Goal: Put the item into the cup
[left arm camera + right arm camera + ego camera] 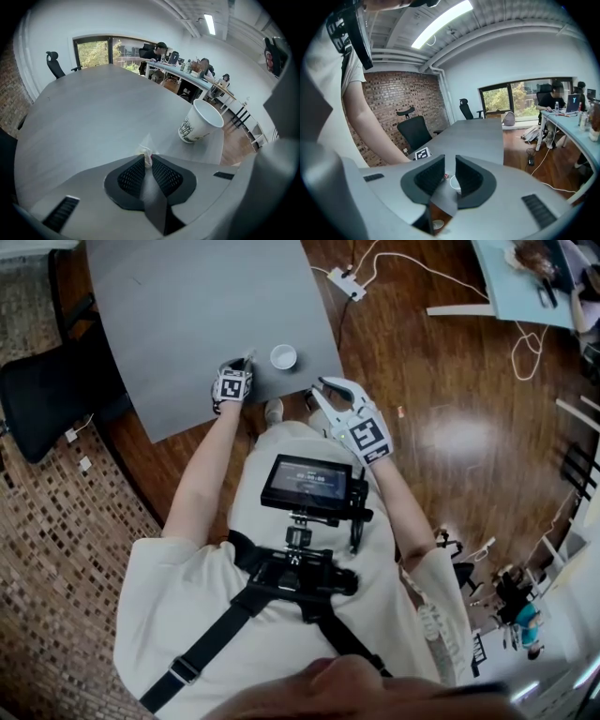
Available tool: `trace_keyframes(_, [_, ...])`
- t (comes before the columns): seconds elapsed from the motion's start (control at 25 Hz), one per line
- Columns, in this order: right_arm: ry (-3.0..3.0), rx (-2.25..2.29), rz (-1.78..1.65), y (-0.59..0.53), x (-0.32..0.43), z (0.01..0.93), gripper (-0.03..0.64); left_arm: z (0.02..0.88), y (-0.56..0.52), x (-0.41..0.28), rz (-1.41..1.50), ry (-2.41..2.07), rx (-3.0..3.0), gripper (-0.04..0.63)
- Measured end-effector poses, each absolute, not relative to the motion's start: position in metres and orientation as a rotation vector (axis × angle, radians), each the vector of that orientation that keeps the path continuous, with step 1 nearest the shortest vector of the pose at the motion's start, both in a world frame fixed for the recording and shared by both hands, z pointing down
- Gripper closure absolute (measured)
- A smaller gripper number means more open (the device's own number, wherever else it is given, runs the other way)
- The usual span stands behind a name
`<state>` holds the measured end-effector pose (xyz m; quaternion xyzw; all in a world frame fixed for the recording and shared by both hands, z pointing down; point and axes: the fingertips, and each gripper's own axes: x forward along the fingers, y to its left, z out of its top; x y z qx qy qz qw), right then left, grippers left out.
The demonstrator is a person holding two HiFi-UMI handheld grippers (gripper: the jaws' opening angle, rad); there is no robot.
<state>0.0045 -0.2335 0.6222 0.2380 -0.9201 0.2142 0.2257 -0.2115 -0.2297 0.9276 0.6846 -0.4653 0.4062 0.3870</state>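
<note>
Head view showed the left gripper (247, 360) at the near edge of the table (187, 306), pointing steeply down. Its jaws were pinched on the item (147, 151), a small clear-wrapped piece held at the very tips, with its wrapper end poking out ahead of them. It sat low at the table top, and whether it had lifted clear could not be told. The cup (200, 123) stood upright, mouth open, just right of those tips and a little ahead, near but apart, with bare table between. Farther right, the right gripper (450, 161) hung off the table edge, jaws apart and empty, the cup beyond its tips. The left gripper was judged the nearer and the loaded one. The move would call for a short carry rightward, up over the rim, before letting go.
</note>
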Motion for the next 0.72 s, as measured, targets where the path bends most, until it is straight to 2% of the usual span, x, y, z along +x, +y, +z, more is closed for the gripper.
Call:
trace_keyframes(0.08, [-2.537, 0.659, 0.594, -0.233, 0.004, 0.622, 0.540, 0.927, -0.229, -0.214, 1.056, -1.179, 1.744, 0.580])
trace_keyframes(0.16, [-2.537, 0.665, 0.599, -0.234, 0.005, 0.622, 0.540, 0.928, -0.228, -0.214, 1.065, -1.167, 1.745, 0.591])
trace_keyframes(0.4, [-2.535, 0.682, 0.612, -0.240, 0.006, 0.622, 0.540, 0.902, -0.238, -0.213, 1.000, -1.198, 1.777, 0.592])
trace_keyframes(0.72, [-2.549, 0.701, 0.617, -0.244, 0.008, 0.632, 0.549, 0.817, -0.251, -0.168, 0.852, -1.170, 1.964, 0.594])
